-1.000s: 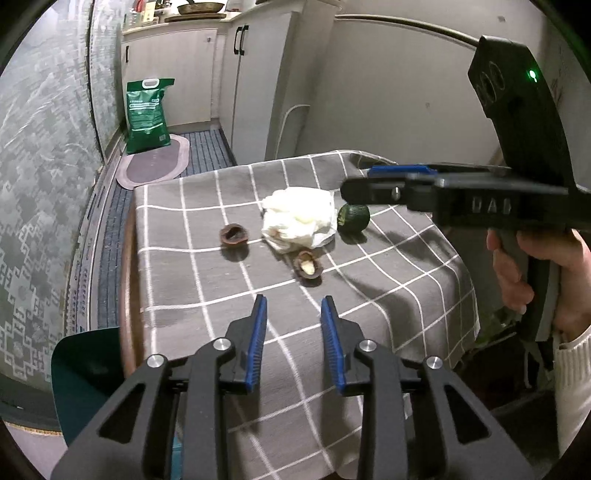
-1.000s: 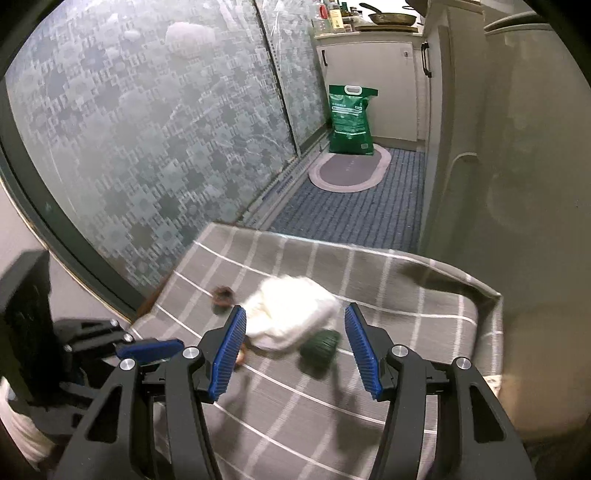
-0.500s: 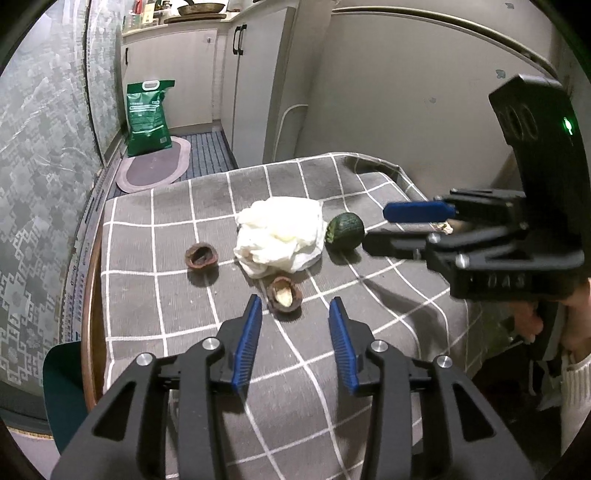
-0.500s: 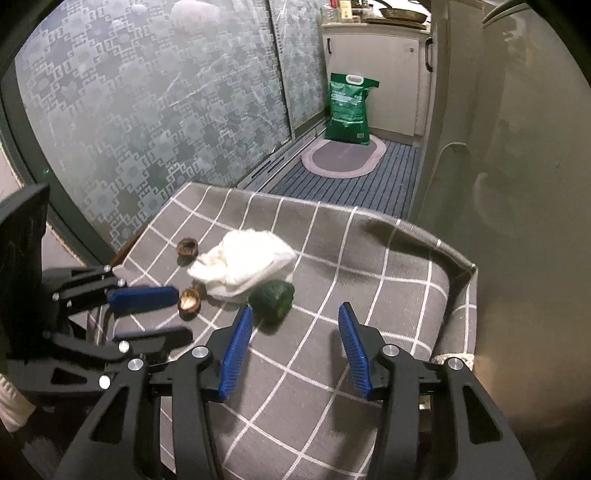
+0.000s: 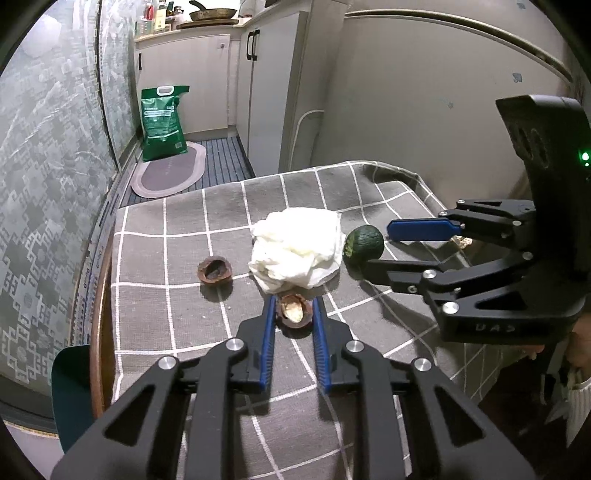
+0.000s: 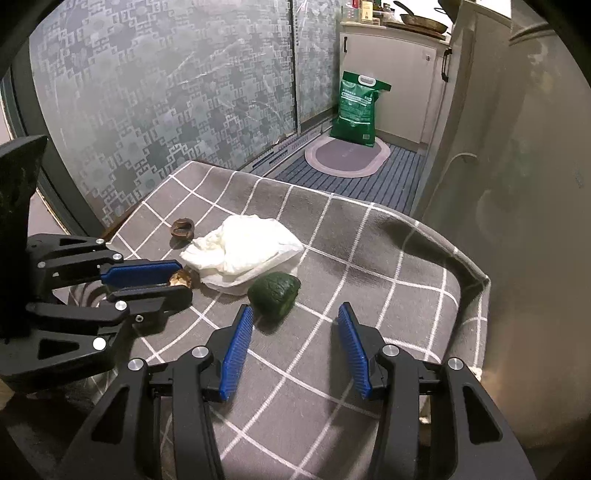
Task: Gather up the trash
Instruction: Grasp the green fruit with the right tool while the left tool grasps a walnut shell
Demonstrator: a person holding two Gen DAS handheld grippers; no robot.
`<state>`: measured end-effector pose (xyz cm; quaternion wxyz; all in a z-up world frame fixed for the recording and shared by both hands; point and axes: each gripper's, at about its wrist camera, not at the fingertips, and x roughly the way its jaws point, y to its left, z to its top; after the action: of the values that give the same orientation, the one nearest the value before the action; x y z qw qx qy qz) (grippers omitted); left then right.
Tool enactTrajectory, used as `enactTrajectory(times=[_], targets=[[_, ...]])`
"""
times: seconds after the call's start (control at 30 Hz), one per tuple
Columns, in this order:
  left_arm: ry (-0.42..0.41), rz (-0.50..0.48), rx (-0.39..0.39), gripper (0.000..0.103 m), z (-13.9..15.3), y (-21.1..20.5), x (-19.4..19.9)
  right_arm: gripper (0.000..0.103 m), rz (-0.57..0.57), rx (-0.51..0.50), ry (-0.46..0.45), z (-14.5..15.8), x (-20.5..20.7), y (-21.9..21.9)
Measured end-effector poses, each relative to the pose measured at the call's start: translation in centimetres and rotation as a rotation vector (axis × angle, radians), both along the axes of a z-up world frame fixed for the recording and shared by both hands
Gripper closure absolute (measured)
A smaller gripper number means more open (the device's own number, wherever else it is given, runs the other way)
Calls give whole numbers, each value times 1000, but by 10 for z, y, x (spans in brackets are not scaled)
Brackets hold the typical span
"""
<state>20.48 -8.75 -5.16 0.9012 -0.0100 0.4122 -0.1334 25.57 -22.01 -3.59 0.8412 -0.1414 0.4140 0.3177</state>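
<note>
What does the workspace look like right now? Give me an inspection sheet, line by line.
Surface: grey checked tablecloth, rumpled at the far right corner.
Job's things: crumpled white tissue; near nutshell; far nutshell; green avocado piece.
Clutter: nothing seen.
Grippers: left claw open, straddling the near nutshell; right claw open, just short of the avocado piece.
Cables: nothing seen.
Surroundings: green bag, oval mat, frosted glass door, cabinets.

A grey checked cloth (image 5: 184, 229) covers the table (image 5: 96, 295). Past it, a green bag (image 5: 162, 118) stands on the floor, touching the far edge of an oval mat (image 5: 166, 177). Patterned frosted glass (image 6: 166, 92) runs along one side. Pale cabinets (image 5: 266, 92) stand beyond, and a pan (image 5: 212, 14) sits on the counter (image 5: 184, 31) above.
</note>
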Motion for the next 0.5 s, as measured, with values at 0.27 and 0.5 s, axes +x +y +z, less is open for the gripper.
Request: enactTrajectory(times=[0.27, 0.5], targets=[[-2, 12, -34, 82, 6, 14, -5, 62, 7, -39, -18, -3, 2, 15], [-15, 19, -44, 82, 13, 25, -11, 76, -8, -52, -7, 1, 6, 22]])
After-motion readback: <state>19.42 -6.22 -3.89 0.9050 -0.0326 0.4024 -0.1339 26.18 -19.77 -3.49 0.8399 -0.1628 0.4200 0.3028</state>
